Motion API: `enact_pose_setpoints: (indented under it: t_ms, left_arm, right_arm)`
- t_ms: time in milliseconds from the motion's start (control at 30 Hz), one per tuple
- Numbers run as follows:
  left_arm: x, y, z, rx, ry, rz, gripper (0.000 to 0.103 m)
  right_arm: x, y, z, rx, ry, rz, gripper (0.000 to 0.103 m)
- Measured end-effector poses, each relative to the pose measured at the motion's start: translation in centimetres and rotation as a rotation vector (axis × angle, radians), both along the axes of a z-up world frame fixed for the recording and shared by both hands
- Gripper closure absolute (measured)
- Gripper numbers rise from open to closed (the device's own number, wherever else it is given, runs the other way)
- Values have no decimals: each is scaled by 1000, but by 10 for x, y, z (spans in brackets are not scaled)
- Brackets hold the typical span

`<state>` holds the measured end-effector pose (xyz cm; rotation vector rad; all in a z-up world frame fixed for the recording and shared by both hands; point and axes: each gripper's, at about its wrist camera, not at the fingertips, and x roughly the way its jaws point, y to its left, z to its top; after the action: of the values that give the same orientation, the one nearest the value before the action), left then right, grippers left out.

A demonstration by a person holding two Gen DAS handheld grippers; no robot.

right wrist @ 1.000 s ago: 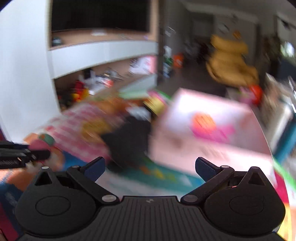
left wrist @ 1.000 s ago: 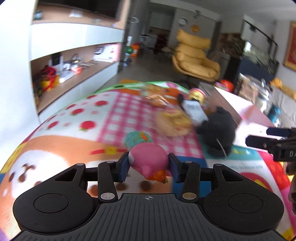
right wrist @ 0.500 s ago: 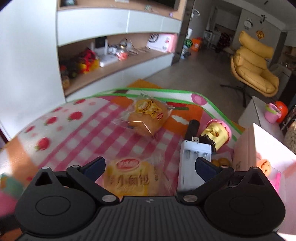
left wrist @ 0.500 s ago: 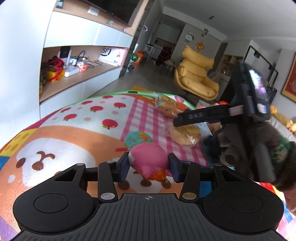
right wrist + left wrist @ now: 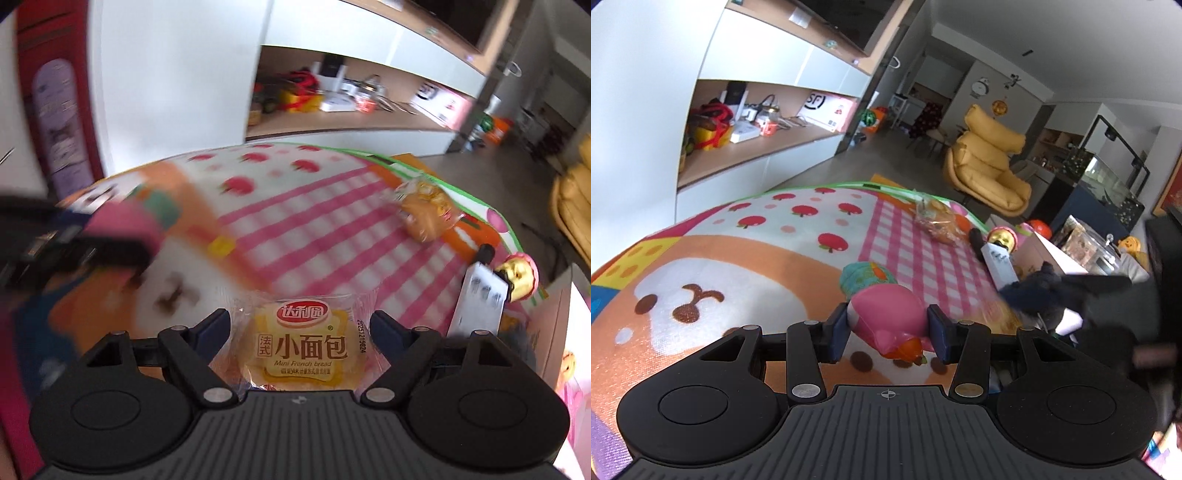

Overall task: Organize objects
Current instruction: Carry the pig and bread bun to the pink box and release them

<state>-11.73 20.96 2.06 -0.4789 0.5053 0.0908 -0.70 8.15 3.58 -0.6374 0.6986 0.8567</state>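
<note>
Left gripper point(image 5: 888, 334): pinches the pink toy point(image 5: 886, 317) between both blue pads, lifted above the play mat point(image 5: 757, 236) so it can be carried off for sorting.
Teal toy point(image 5: 866, 275): lies on the mat just beyond the pink one, untouched.
Right gripper point(image 5: 300, 330): jaws closing around the packaged mini bread point(image 5: 301, 350), which sits between them; the pads do not yet press the wrapper, so the bread rests on the mat.
Second wrapped bread point(image 5: 424, 212): near the mat's far green edge.
White box point(image 5: 478, 299): at the mat's right edge, beside a yellow-and-pink figure point(image 5: 519, 275).
Likely next demand: a gentle squeeze, since soft bread would crush.
</note>
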Motion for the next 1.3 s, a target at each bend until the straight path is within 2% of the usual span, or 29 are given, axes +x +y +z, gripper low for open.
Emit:
enact_pose_setpoints:
  t_ms: [167,500,567,667,767,833,1033,1100,1167,1233,1300]
  left_arm:
    - [4,-13,4,16,6,-32,54]
    - [10,-40,13,60,14,-83,54]
    - [13,-45,13,71,23,-95,54]
    - [16,-50,12,86,40,-87,54]
    - [16,-45,16,121,50,-32,54]
    - [13,-41,20,158,53,5,54]
    - [4,-31,31,175,48,34,54]
    - [2,-30,32,174,49,31,54]
    - [1,-32,33,174,51,21,54]
    - [2,-36,33,175,53,7,54]
    - [6,-43,30,171,69,-24,54]
  right_arm:
    - [-21,-40,-2,37,-23,-41,0]
    - [-30,-112,1,45,-68,-185,0]
    - [-29,-122,3,67,-46,-224,0]
    - [-21,-132,7,165,63,-275,0]
    - [-10,-126,9,287,232,-307,0]
    - [-3,-112,5,324,294,-315,0]
    - [0,-50,-11,269,243,-244,0]
    - [2,-40,-14,243,246,-240,19]
    - [-1,-40,-10,230,227,-237,30]
    - [-4,-49,-5,227,238,-239,31]
    - [-11,-66,1,225,205,-248,32]
